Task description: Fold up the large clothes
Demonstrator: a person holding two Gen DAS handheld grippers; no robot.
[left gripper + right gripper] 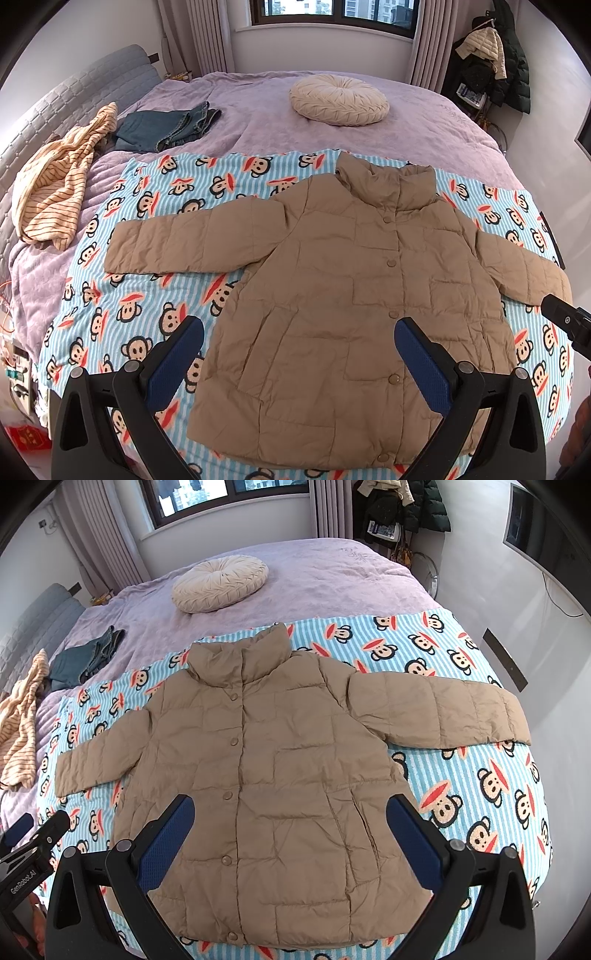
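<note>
A tan quilted puffer jacket (332,273) (266,760) lies flat and buttoned on a blue striped monkey-print blanket (147,295) (461,775), collar towards the window, both sleeves spread out sideways. My left gripper (299,332) hovers open above the jacket's lower left part, its blue pads wide apart with nothing between them. My right gripper (290,812) hangs open over the lower front of the jacket, also holding nothing. In the right wrist view, part of the left gripper shows at the left edge (33,845). The right gripper's tip shows at the right edge of the left wrist view (569,321).
The blanket covers the near part of a bed with a lilac cover (258,110) (332,576). A round cream cushion (339,99) (219,582) sits at the far side. Folded jeans (166,127) (88,657) and a striped yellow garment (59,177) (20,716) lie at the left. Coats hang in the far corner (491,66).
</note>
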